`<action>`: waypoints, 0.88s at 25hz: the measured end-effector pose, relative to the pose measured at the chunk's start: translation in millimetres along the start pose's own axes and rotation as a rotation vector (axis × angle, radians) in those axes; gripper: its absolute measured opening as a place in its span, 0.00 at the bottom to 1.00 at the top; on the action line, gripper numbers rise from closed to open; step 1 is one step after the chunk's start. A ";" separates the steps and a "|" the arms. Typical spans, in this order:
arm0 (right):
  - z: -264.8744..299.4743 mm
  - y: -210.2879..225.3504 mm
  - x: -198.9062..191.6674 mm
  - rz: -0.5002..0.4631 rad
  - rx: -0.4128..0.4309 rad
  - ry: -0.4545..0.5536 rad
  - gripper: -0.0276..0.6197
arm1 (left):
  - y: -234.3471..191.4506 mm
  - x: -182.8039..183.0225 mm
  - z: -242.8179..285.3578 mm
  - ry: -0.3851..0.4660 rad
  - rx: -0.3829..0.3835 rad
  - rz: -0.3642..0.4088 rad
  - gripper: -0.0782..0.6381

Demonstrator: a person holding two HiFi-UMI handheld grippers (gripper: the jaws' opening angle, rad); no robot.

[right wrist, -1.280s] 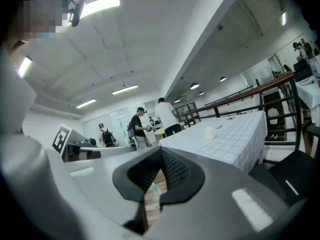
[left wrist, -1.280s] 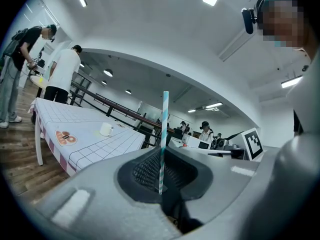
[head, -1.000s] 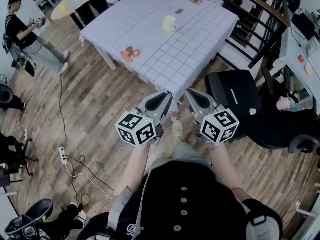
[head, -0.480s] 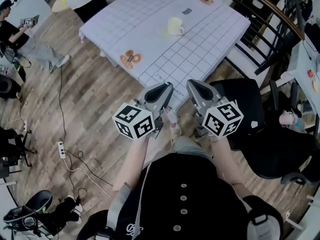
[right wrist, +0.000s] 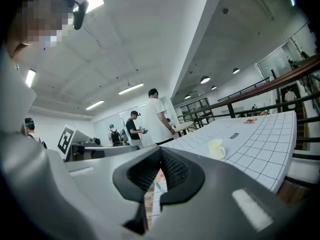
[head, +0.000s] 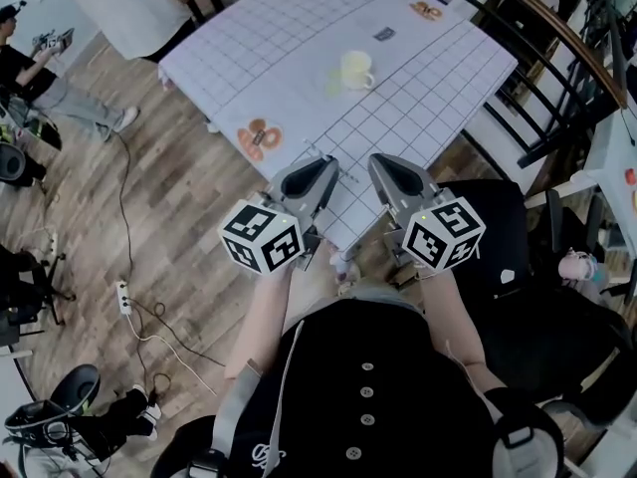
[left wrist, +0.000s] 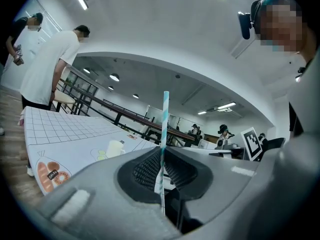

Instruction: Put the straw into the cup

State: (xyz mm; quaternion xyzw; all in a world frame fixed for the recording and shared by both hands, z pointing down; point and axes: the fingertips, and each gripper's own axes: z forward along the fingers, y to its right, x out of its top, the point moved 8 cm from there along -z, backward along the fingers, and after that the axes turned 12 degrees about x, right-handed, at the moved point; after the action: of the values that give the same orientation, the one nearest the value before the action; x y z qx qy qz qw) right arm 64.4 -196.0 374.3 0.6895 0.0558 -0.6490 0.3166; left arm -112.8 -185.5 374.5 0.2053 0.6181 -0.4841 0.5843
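A pale yellow cup (head: 356, 69) stands near the middle of the table (head: 269, 48), which has a white gridded cloth. My left gripper (head: 329, 165) is over the table's near corner, shut on a blue-and-white striped straw (left wrist: 165, 119) that stands upright between its jaws. The cup (left wrist: 115, 147) shows ahead and to the left in the left gripper view (left wrist: 162, 150). My right gripper (head: 377, 163) is beside the left one, its jaws closed with nothing between them (right wrist: 161, 150). The cup (right wrist: 216, 149) lies ahead and to the right in that view.
A donut picture (head: 257, 135) lies on the cloth near the left edge. A black office chair (head: 518, 267) stands close on the right, with a dark railing (head: 557, 58) beyond it. A power strip (head: 125, 311) with cables lies on the wooden floor. People stand at the far left (head: 35, 63).
Both grippers have moved together toward the table and now reach over its near corner; the cup is nearer. The straw stays in the left jaws.
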 end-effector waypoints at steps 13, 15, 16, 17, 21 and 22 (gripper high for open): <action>2.1 46.0 4.5 0.046 0.007 0.013 0.04 | 2.2 -4.7 39.9 -0.030 0.009 -0.015 0.14; 1.1 49.6 3.2 0.053 0.001 0.013 0.04 | 2.3 -5.3 42.5 -0.034 0.010 -0.013 0.14; 0.5 50.8 2.5 0.057 -0.003 0.014 0.04 | 2.3 -5.8 43.9 -0.039 0.009 -0.010 0.14; -0.1 51.8 1.7 0.062 -0.007 0.015 0.04 | 2.3 -6.5 45.4 -0.046 0.007 -0.008 0.14; -0.6 56.1 -0.6 0.075 -0.023 0.019 0.04 | 2.0 -8.9 53.1 -0.070 -0.013 -0.003 0.14; -0.2 57.6 -1.3 0.078 -0.029 0.019 0.04 | 1.9 -9.3 55.7 -0.076 -0.021 -0.001 0.14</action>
State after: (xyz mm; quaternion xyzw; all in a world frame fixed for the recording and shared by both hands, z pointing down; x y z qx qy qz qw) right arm 92.5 -241.2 396.4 0.6928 0.0414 -0.6286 0.3509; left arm -79.9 -228.4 390.8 0.1804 0.6005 -0.4854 0.6093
